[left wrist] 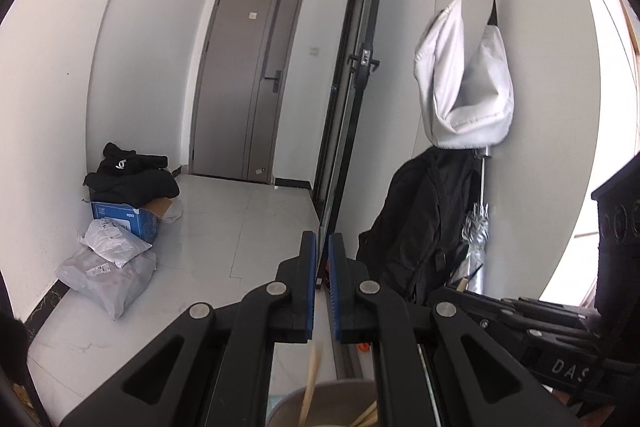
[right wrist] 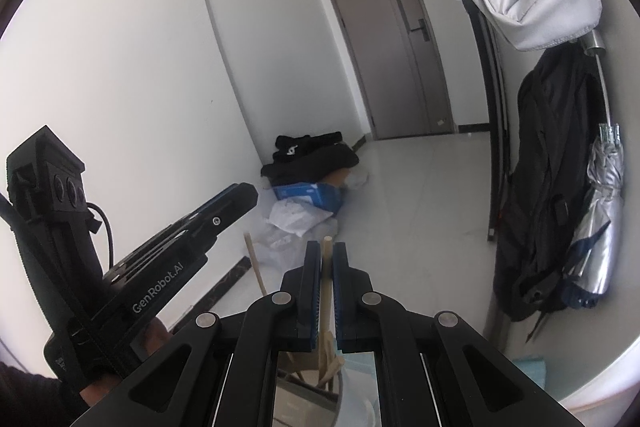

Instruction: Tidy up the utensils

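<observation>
A white-walled hallway with a grey door [right wrist: 394, 39] fills the background. The right gripper [right wrist: 327, 291] is clamped on a wooden chopstick [right wrist: 327, 267], its long axis upright between the pads, directly above the metal holder [right wrist: 308, 403] where others stand. The left gripper [left wrist: 322, 279], nearly closed, apparently holds nothing and hovers over the same holder.

Left tool [left wrist: 322, 247] nearly closed, gripping nothing, above a cup [left wrist: 320, 403] holding wooden chopsticks [left wrist: 310, 387].

White bag [left wrist: 464, 83] hanging; black backpack [left wrist: 420, 227], folded umbrella [right wrist: 600, 211] below.
</observation>
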Motion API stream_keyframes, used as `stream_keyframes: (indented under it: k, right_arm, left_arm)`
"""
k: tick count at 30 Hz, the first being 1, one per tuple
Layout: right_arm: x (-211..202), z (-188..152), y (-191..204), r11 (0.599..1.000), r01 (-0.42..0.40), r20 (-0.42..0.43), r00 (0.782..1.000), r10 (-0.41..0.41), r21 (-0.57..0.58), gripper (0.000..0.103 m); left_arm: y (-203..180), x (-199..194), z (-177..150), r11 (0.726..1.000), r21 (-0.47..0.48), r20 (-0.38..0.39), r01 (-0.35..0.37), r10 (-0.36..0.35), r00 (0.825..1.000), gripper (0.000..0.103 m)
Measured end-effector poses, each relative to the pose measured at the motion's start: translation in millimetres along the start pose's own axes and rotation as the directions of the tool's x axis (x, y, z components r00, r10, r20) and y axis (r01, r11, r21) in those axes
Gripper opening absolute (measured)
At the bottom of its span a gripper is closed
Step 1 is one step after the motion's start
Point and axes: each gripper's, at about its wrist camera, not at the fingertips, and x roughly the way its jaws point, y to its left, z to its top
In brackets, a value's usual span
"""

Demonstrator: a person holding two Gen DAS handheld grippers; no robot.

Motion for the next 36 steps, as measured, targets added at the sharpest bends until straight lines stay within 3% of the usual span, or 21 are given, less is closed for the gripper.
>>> stream_keyframes:
  k: [6,8,11,13,16,18,20,25,32,36]
  right_arm:
    - [8,-9,3,1.000,-0.023,-0.071,0.997,0.023,0.009,0.006]
    - [11,-14,3,0.999,-0.028,-0.101,0.994,0.030,0.020,0.008]
    - [10,-23,0,0.998,-0.039,-0.130,0.991,0.044,0.046,0.009]
    - [6,-28,0,0.998,-0.039,-0.140,0.989,0.045,0.046,0.014]
    - [-5,-32,5,0.999,-0.041,-0.140,0.989,0.045,0.026,0.018]
    - [-17,-33,9,0.999,-0.028,-0.118,0.993,0.030,0.016,0.029]
    - [-31,-34,12,1.000,-0.019,-0.093,0.995,0.021,0.020,0.037]
    - [-62,-39,18,1.000,0.003,-0.061,0.998,-0.001,0.031,0.044]
    - [-103,-56,28,0.999,0.025,-0.032,0.999,-0.024,0.036,0.064]
    - [-121,-69,33,0.999,0.027,-0.027,0.999,-0.026,0.043,0.064]
  left_arm:
    - [-2,-7,1,0.999,0.028,-0.073,0.039,-0.037,0.997,0.003]
    - [1,-11,4,1.000,0.003,-0.095,0.031,-0.031,0.995,0.009]
    - [12,-21,9,0.997,-0.076,-0.105,-0.004,-0.004,0.994,0.033]
    - [14,-34,8,0.993,-0.113,-0.092,-0.026,0.015,0.996,0.056]
    - [5,-50,6,0.995,-0.090,-0.097,-0.043,0.035,0.995,0.068]
    - [1,-57,6,0.994,-0.081,-0.106,-0.067,0.058,0.993,0.077]
    - [-2,-67,6,0.993,-0.089,-0.107,-0.076,0.067,0.992,0.080]
    - [-12,-90,6,0.986,-0.101,-0.131,-0.131,0.117,0.984,0.091]
    - [-29,-119,-3,0.978,-0.086,-0.162,-0.190,0.174,0.971,0.097]
    - [-36,-138,-15,0.973,-0.108,-0.159,-0.204,0.186,0.970,0.101]
